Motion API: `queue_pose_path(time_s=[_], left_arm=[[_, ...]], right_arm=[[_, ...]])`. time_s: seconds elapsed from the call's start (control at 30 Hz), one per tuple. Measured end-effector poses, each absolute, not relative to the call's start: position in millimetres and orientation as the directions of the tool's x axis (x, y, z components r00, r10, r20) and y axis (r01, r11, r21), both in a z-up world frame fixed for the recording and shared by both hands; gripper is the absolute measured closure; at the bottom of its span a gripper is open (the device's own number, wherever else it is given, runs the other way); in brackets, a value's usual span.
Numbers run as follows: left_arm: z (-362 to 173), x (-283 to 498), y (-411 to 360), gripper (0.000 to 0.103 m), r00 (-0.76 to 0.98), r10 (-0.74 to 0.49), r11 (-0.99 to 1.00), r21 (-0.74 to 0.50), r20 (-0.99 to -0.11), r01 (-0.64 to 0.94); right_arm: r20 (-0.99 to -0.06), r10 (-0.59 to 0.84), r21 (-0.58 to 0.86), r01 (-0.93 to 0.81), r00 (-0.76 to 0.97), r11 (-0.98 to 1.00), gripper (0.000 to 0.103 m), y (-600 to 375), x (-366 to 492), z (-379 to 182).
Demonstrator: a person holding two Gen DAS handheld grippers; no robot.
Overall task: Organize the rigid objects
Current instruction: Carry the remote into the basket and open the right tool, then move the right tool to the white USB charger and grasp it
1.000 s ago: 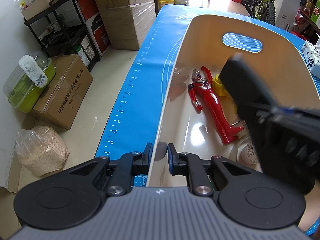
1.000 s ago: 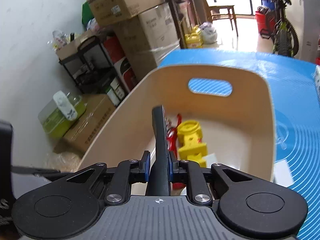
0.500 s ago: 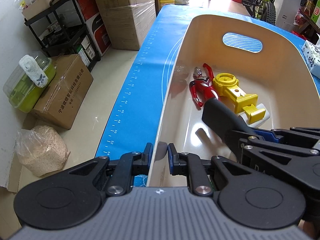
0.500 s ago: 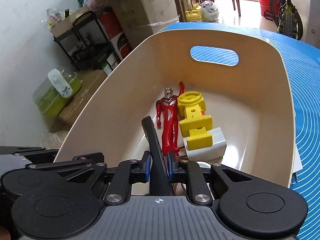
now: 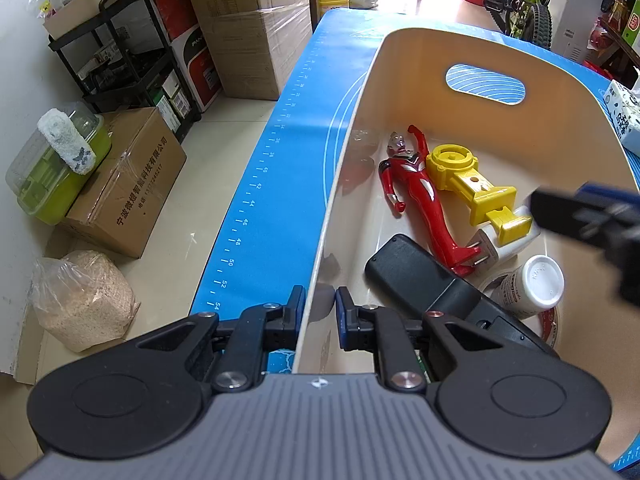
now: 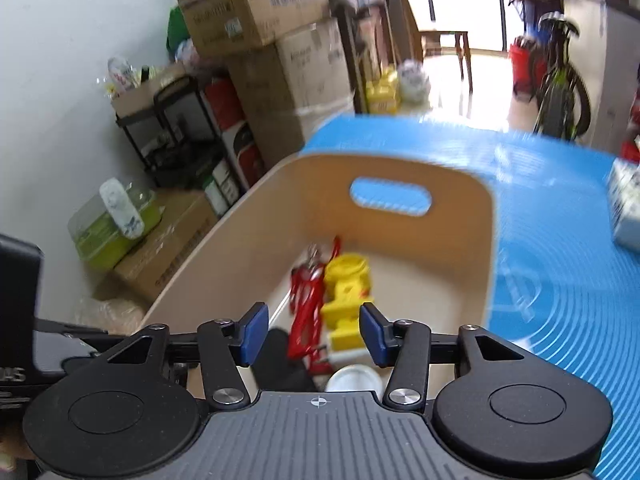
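Left wrist view: left tongs, angled steeply down, pinch the near rim of the cream plastic bin; inside lie a black remote control, red hero figure, yellow toy block and white-capped bottle. Right wrist view, blurred: right tongs, just opening, stand spread and empty above the bin; no labels readable.

We see blue mat on table w/ cream bin on it, white carton at right edge.
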State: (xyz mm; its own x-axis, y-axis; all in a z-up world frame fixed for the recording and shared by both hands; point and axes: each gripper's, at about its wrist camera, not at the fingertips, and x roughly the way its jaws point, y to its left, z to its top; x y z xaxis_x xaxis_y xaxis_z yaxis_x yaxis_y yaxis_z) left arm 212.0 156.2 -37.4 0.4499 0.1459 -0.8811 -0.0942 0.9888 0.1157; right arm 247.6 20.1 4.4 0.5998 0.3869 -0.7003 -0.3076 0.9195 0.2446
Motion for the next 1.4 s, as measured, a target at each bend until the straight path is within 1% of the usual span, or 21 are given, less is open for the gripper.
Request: queue_pose_path(time_s=[0.13,0.3,0.43,0.6,0.77,1.23,1.4], left_arm=[[-37,212,157,0.084,0.450,0.143,0.989,0.113,-0.881,-0.095],[-37,212,158,0.084,0.450,0.144,0.989,0.113,-0.881,-0.095],[-37,212,158,0.084,0.450,0.144,0.989,0.113,-0.881,-0.095],[-37,212,158,0.084,0.448,0.146,0.989,0.116,-0.882,-0.094],[-37,212,158,0.084,0.447,0.150,0.988,0.121,-0.882,-0.093],[-37,212,158,0.084,0.447,0.151,0.988,0.122,-0.882,-0.093],[-37,212,157,0.084,0.448,0.151,0.988,0.122,-0.881,-0.093]], right_arm=[[-0.671,0.363,0.222,-0.291,0.646,0.930,0.039,-2,244,21],[-0.669,0.285,0.186,-0.216,0.687,0.958,0.036,-42,245,28],[-0.694,0.230,0.199,-0.125,0.683,0.972,0.036,-76,250,15],[-0.749,0.178,0.181,-0.060,0.638,0.982,0.036,-94,260,-12],[-0.784,0.149,0.133,-0.071,0.603,0.989,0.036,-97,265,-36],[-0.841,0.142,0.094,-0.117,0.521,0.989,0.036,-83,287,-83],[-0.848,0.126,0.082,-0.106,0.514,0.991,0.036,-85,291,-94]])
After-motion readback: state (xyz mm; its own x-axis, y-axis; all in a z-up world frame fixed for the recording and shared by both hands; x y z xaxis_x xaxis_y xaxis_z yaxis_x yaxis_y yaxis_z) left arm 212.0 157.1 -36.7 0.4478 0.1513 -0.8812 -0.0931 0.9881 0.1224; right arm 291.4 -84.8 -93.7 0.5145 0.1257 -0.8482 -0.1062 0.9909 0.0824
